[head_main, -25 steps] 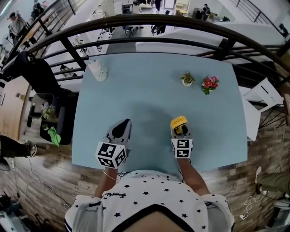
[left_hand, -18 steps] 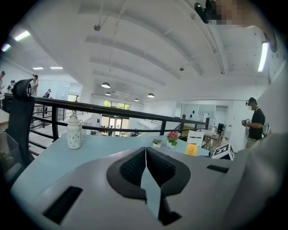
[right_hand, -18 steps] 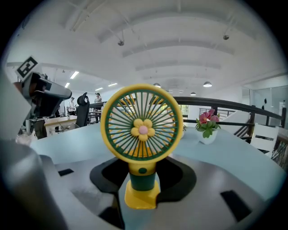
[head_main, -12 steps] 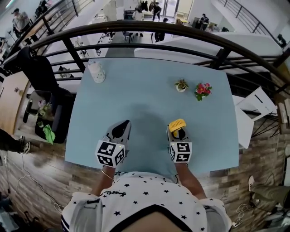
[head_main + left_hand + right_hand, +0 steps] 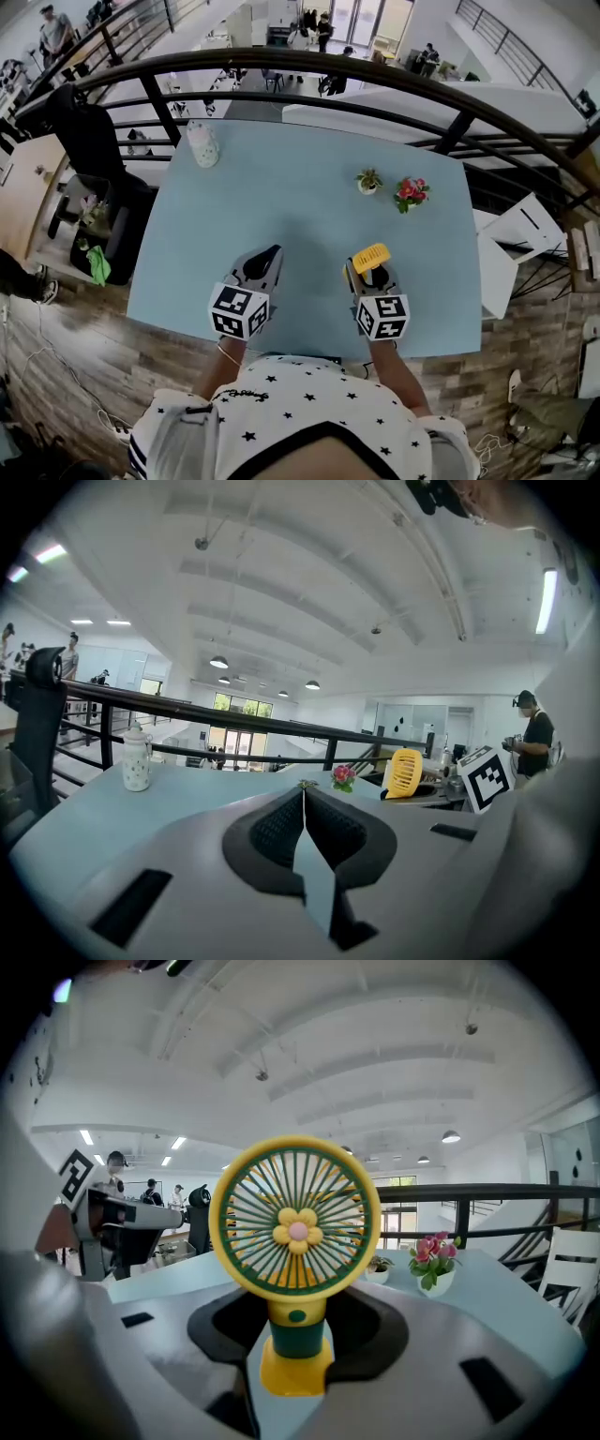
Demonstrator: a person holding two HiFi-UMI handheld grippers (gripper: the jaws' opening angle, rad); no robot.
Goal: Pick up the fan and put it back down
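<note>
Two claws | right claw (image 5: 298, 1340) is gripping the yellow fan (image 5: 295, 1227) by its stem | left claw (image 5: 303, 808) is sitting closed, empty | fan is hanging clear of the bench (image 5: 309, 187), higher than a second ago | lift is looking done; set-down is coming next

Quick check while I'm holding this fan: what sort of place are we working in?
Probably an open-plan office or lab mezzanine: the light blue table sits by a black railing, a black office chair stands beside it, and people stand far beyond.
</note>
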